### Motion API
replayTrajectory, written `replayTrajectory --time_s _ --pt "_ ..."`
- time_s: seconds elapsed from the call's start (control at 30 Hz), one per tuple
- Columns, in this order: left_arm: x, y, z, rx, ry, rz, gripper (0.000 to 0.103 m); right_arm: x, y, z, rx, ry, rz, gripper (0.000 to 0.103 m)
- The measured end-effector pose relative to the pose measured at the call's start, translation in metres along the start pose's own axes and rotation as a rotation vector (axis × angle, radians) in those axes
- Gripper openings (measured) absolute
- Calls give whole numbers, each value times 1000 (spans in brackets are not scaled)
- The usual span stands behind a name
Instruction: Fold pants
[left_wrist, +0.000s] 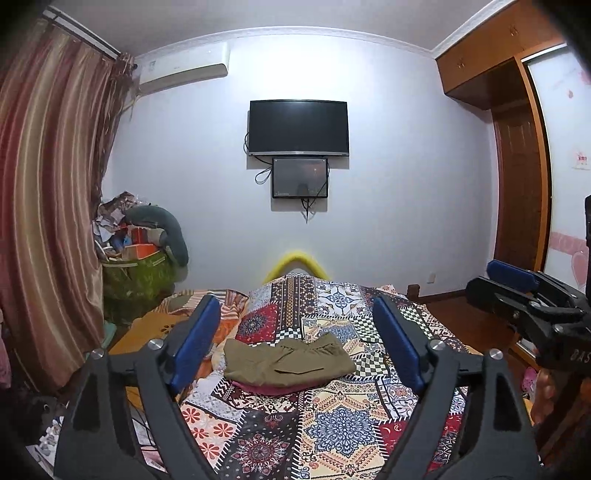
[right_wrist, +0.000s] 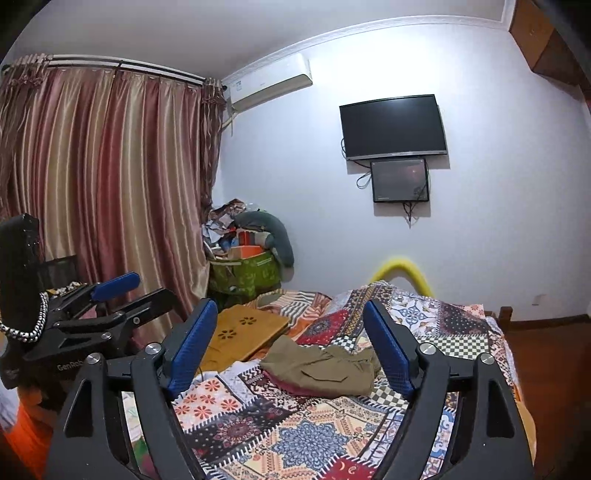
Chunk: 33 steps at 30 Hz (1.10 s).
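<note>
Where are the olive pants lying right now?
In both wrist views the olive pants lie folded mid-bed on the patchwork quilt, atop a dark red garment, right of the wooden lap tray.

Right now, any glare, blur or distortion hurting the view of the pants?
Left wrist: strong fisheye bowing, dark corners, olive pants sharp and evenly lit. Right wrist: same bowing, glare on the wall beside the air conditioner, pants clear.

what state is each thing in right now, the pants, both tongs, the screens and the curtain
olive pants: folded into a compact stack on the patchwork bedspread, over a red garment
left tongs: open, empty, raised above the bed
right tongs: open, empty
wall TV: dark
small screen: dim
curtain: drawn shut
</note>
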<state>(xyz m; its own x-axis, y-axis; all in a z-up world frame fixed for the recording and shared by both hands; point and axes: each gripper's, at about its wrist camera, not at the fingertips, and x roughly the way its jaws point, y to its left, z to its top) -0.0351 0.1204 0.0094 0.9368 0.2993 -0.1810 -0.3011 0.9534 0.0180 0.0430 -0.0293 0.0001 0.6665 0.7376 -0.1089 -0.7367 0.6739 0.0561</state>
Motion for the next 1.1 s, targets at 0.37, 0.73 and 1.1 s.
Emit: replayTrajectory --time_s 0.37,0.73,1.1 --pt "3 -1 -6 -10 7 -4 90 -9 -1 -1 -6 -23 -73 102" --pt "1 -6 -6 -6 5 -16 92 -14 -2 1 -3 -26 -81 102" --pt "1 -6 -6 -9 6 -19 92 -15 -7 1 10 -20 -80 102"
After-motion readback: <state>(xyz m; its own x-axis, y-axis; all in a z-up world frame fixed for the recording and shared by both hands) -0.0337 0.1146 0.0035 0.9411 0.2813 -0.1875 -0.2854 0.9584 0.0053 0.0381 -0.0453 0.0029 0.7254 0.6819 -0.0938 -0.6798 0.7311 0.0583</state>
